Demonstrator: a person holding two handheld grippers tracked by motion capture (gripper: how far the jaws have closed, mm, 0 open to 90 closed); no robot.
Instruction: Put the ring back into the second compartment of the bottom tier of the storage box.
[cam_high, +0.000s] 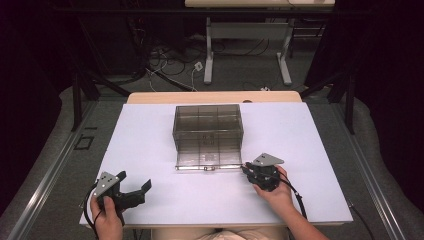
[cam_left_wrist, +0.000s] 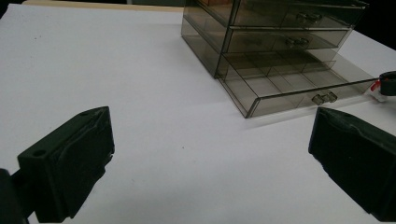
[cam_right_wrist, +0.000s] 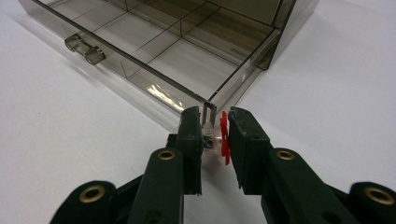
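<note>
My right gripper (cam_right_wrist: 215, 140) is clamped on a small clear-and-red plastic piece (cam_right_wrist: 218, 135) just beside the corner of the pulled-out bottom drawer (cam_right_wrist: 154, 60) of the smoky transparent plastic drawer cabinet (cam_high: 208, 127). My left gripper (cam_high: 134, 189) rests wide apart on the white table (cam_high: 150, 135).

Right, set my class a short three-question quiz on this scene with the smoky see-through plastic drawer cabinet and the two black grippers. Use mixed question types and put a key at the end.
1. Multiple choice: which drawer of the smoky transparent plastic three-drawer cabinet is pulled out? A top, B middle, C bottom.
2. True or false: the left gripper has its jaws shut on a drawer handle.
3. Fill in: the right gripper is shut on a small clear plastic piece with a ___ part, close to the open drawer's corner.

Key: 1 C. 2 false; its jaws stand wide open over the white table. 3 red.
</note>
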